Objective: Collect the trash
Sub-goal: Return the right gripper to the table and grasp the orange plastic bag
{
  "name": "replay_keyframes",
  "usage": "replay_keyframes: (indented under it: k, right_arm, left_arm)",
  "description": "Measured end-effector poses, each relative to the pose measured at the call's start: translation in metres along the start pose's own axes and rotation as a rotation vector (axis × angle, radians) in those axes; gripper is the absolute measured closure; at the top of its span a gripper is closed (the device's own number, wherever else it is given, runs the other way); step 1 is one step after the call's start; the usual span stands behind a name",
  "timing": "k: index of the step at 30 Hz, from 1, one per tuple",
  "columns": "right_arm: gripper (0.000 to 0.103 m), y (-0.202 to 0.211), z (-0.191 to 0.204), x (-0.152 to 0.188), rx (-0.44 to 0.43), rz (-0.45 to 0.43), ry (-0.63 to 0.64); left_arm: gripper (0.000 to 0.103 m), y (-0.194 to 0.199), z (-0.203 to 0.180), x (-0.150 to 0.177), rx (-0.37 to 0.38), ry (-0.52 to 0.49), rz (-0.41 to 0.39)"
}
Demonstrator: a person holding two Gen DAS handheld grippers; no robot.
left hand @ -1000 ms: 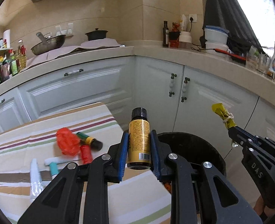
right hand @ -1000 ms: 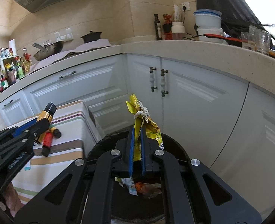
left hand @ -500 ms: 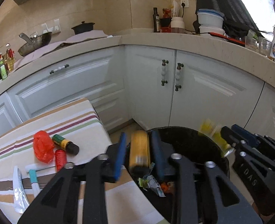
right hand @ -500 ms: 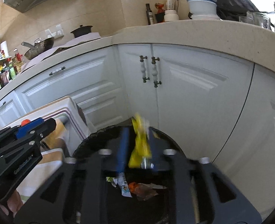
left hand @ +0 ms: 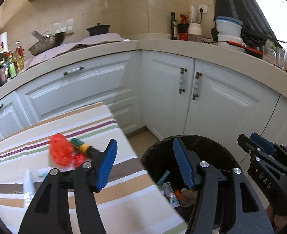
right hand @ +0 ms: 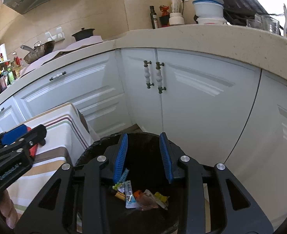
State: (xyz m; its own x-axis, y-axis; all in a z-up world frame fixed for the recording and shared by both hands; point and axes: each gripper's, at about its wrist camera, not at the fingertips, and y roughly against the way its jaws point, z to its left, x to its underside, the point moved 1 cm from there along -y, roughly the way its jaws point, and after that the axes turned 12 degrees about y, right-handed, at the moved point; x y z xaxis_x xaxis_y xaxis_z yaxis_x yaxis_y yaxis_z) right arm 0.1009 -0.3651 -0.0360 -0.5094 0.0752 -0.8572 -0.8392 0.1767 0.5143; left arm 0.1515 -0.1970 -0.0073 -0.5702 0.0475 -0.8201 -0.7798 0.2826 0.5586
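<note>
Now, nearest to the cameras, both grippers are seen w/ nothing between the blue pads. The left gripper [left hand: 144, 157] is spread wide and its jaws are opening; one finger is over the striped cloth [left hand: 123, 198], the other over the black bin [left hand: 153, 154]. The right gripper [right hand: 143, 154] is parted less and is held right above the bin, approx. over its middle. Inside the bin a small heap of trash [right hand: 141, 195] is seen: wrappers, a yellow scrap and sth. orange, all lying at the bottom. Further left, on the cloth, more trash is left: a red crumpled bag [left hand: 60, 152], a small green-yellow bottle [left hand: 83, 147] just beside it, a red cap-like piece [left hand: 80, 159] touching the bag, and a white tube [left hand: 28, 185], blurred. Behind, white cabinets [left hand: 211, 101] are seen, and on the counter [left hand: 202, 47] pots, bottles etc. are standing.
</note>
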Motion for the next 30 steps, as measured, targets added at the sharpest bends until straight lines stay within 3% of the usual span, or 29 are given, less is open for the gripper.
replay_keyframes:
  k: [14,30]
  right_arm:
    - [0.069,0.014,0.097,-0.022,-0.181,-0.026,0.119]
    - [0.069,-0.001,0.228,-0.030,-0.372,0.024,0.292]
  left_arm:
    - [0.036,0.057,0.111,0.008,-0.216,0.107,-0.046]
    - [0.035,0.090,0.244,0.026,-0.436,0.287,-0.051]
